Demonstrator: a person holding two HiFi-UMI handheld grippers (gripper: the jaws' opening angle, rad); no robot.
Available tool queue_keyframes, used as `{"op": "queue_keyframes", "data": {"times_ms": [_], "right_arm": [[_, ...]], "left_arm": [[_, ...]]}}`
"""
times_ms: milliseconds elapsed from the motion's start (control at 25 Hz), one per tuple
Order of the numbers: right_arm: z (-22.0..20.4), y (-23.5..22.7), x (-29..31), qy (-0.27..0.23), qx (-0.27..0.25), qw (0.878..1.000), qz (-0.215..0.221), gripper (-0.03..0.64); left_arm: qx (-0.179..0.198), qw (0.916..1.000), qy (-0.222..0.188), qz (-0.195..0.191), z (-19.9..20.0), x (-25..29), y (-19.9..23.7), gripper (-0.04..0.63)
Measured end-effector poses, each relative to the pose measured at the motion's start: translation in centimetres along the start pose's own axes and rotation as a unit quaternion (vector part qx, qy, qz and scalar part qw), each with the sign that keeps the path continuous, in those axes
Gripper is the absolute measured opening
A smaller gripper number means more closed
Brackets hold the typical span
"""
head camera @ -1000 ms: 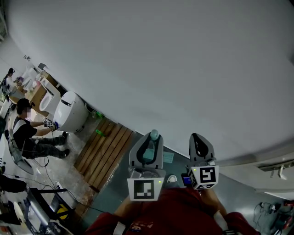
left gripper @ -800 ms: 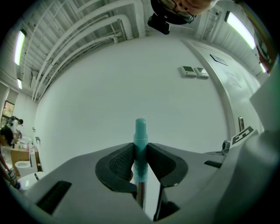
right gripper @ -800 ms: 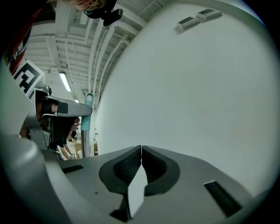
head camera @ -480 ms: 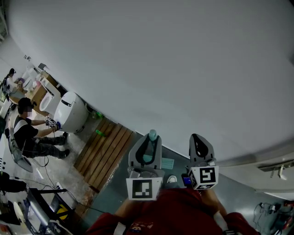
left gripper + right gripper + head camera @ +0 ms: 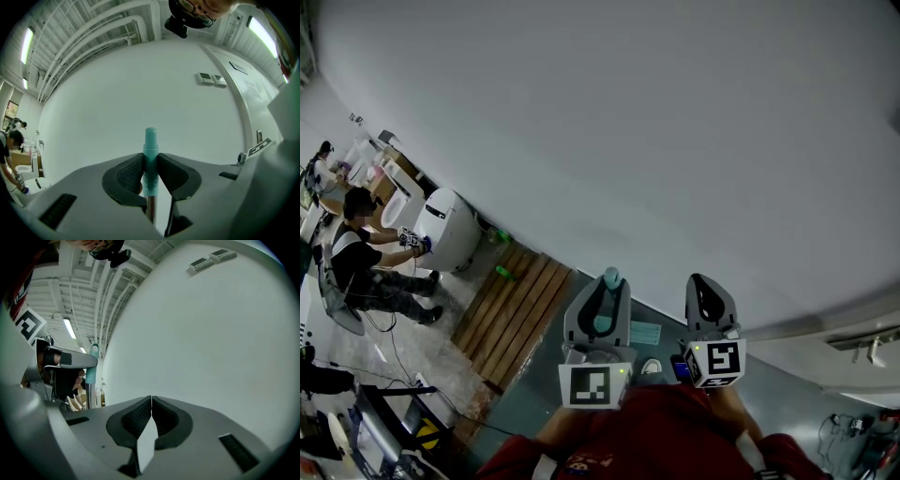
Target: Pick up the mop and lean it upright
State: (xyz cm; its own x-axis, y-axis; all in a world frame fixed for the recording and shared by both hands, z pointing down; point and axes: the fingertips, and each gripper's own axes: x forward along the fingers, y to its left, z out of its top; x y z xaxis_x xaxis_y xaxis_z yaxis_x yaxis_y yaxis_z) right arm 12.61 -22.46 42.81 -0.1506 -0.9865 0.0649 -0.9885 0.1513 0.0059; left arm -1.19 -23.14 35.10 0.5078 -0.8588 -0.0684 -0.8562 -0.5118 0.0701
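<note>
Low in the centre of the head view, the left gripper (image 5: pixel 600 309) was clamped on the teal grip (image 5: pixel 613 277) at the very top of the mop (image 5: pixel 150 140), which stood roughly upright just in front of the white wall (image 5: pixel 656 141). Its own camera showed both pads pinching that ribbed plastic sleeve, with the bare metal shaft (image 5: pixel 150 213) running down out of the bottom of the frame. To its right, the right gripper (image 5: pixel 710 298) had its jaws pressed together on nothing. I judged the mop to be a stiff, fairly light pole with its weight at the far end, so a hold this high would give little control over the foot. The ribbed sleeve looked a surer place to grip than the smooth shaft, which I expected to slip. What I could not see mattered most: the mop head lay outside every view, so I could not tell whether it sat on the floor, nor whether the handle touched the wall. At the left edge a person (image 5: pixel 354 264) crouched by a toilet (image 5: pixel 445 230), near some wooden slats (image 5: pixel 511 314), too small for detail.
</note>
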Motion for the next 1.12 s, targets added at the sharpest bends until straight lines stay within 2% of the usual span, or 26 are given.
{"op": "queue_keyframes", "data": {"times_ms": [320,560,720,960,1120], "right_arm": [[0.2,0.2,-0.1,0.003,0.003,1.000,-0.002,0.019],[0.1,0.2,-0.2,0.001,-0.004,1.000,-0.001,0.019],[-0.1,-0.1,-0.1,0.003,0.000,1.000,-0.003,0.020],[-0.2,0.3,-0.1,0.007,-0.001,1.000,-0.002,0.020],[-0.5,0.2,-0.3,0.010,-0.001,1.000,-0.005,0.019]], "left_arm": [[0.009,0.9999,-0.005,-0.003,-0.2,-0.1,0.5,0.110],[0.023,0.9996,-0.001,-0.014,-2.3,0.1,0.6,0.110],[0.027,0.9989,0.004,-0.038,-4.0,0.5,0.7,0.110],[0.041,0.9935,0.030,-0.102,-6.3,1.0,1.0,0.109],[0.039,0.9917,0.045,-0.114,-7.9,1.5,1.1,0.110]]}}
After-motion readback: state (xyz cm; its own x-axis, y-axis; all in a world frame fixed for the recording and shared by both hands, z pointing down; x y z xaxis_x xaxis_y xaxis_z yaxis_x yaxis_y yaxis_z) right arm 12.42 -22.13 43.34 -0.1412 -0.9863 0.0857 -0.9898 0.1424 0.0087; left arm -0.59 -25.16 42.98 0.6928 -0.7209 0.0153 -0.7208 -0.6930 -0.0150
